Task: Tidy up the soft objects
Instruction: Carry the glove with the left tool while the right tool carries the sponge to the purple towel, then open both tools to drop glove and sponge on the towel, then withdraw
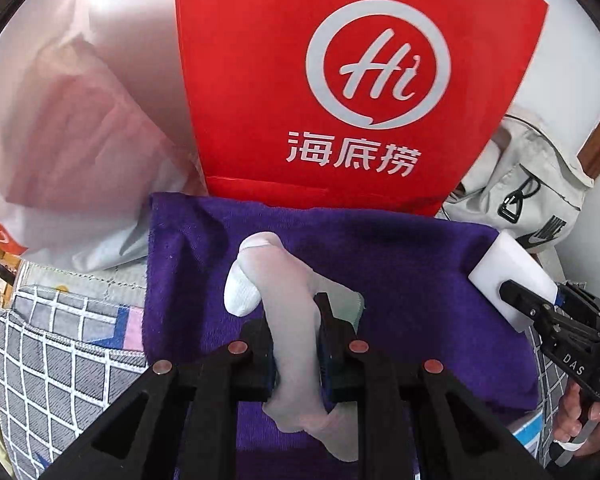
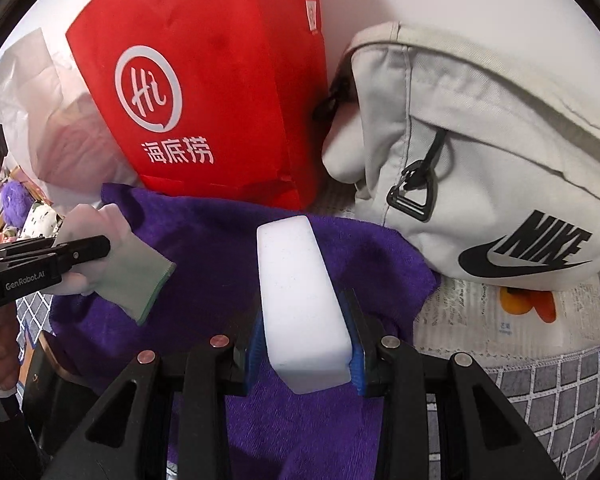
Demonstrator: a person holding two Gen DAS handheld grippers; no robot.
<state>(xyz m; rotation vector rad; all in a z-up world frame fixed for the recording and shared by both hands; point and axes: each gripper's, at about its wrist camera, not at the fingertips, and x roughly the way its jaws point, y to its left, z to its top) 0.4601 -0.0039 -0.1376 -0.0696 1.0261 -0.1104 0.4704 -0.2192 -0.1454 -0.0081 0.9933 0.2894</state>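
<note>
A purple towel (image 1: pixel 400 264) (image 2: pixel 204 240) lies spread on the surface under both grippers. My left gripper (image 1: pixel 296 320) is shut on a thin white sock (image 1: pixel 288 300), which hangs bunched between its pads above the towel's middle; the right wrist view shows that sock (image 2: pixel 128 276) and the left gripper (image 2: pixel 88 250) at the left. My right gripper (image 2: pixel 306 320) is shut on a white foam block (image 2: pixel 300 296), pads pressing its two long sides, above the towel's right part. In the left wrist view the block (image 1: pixel 508 276) and right gripper (image 1: pixel 516 294) sit at the right edge.
A red paper bag (image 1: pixel 340 80) (image 2: pixel 204 92) stands just behind the towel. A pale plastic bag (image 1: pixel 72 140) leans at its left. A light grey Nike bag (image 2: pixel 480 160) (image 1: pixel 532 184) lies at the right. A checked grey cloth (image 1: pixel 60 348) covers the surface. A hand (image 1: pixel 580 420) grips the right handle.
</note>
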